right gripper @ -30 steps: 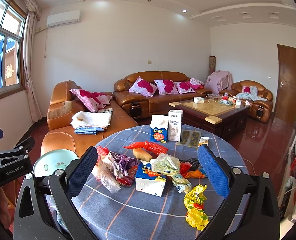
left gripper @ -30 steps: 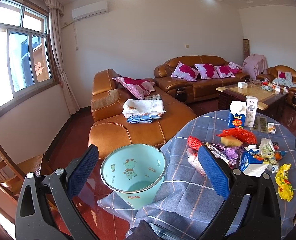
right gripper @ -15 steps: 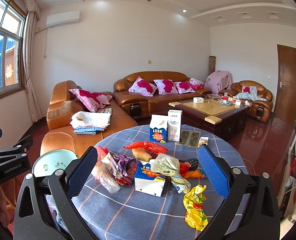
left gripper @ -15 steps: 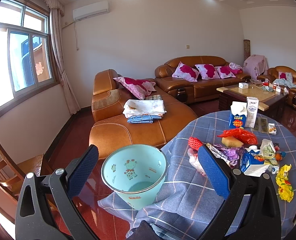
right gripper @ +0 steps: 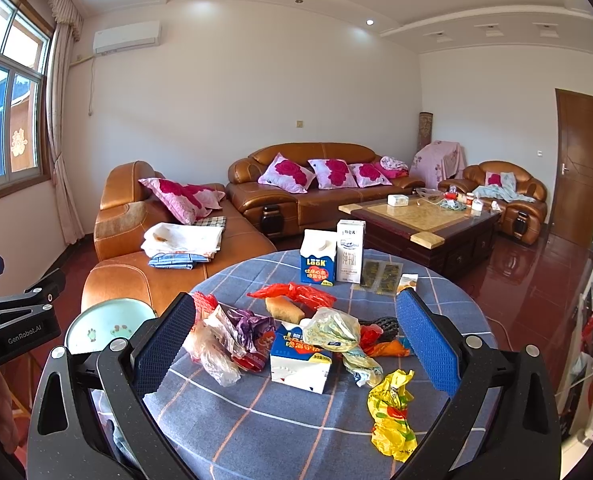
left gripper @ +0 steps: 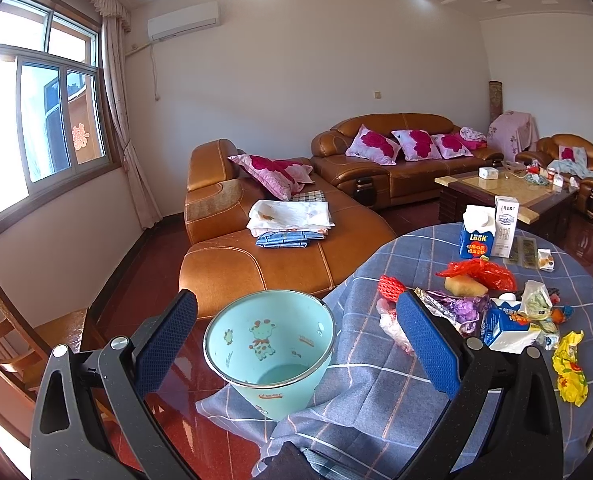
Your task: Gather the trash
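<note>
A round table with a blue checked cloth carries a heap of trash: a lying blue-and-white carton, a yellow wrapper, clear and purple bags, a red bag and two upright cartons. A pale green bin with a giraffe print stands at the table's left edge, its inside bare. My left gripper hangs open just above the bin. My right gripper is open over the heap, holding nothing.
Brown leather sofas with pink cushions and folded cloths stand behind the table. A dark coffee table sits at the right, a wooden chair at the left. A door is at the far right.
Both grippers have drifted very slightly; the scene sits a touch lower and closer in the right wrist view. Nothing was picked up or let go.
</note>
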The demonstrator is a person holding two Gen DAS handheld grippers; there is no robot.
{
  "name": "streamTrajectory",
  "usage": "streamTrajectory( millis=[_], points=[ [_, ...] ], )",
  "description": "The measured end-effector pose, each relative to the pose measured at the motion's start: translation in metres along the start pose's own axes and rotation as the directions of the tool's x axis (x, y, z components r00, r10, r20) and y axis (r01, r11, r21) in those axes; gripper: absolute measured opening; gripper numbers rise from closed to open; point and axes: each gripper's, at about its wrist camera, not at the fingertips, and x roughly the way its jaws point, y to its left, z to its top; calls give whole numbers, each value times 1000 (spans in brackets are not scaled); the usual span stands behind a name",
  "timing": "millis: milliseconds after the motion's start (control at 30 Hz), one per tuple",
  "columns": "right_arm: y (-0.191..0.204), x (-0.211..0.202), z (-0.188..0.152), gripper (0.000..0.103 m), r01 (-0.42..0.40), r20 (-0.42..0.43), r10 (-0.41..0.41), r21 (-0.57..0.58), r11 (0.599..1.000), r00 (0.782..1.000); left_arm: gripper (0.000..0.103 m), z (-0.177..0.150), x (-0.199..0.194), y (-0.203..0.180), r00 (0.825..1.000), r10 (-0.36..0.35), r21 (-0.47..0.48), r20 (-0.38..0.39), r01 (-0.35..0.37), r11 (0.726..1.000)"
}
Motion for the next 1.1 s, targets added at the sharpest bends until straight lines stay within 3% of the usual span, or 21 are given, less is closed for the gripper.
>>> streamTrajectory(
  millis=[833,1100],
  points=[
    [0,1,-2,99,3,6,-3,-7,1000,1000,97,-2,2,2,1000,1,-9,-3,-1,1000],
    [-35,42,-31,99,104,-65,-102,32,994,993,97,-23,49,-17,998,-14,15,-66,15,1000]
  ],
)
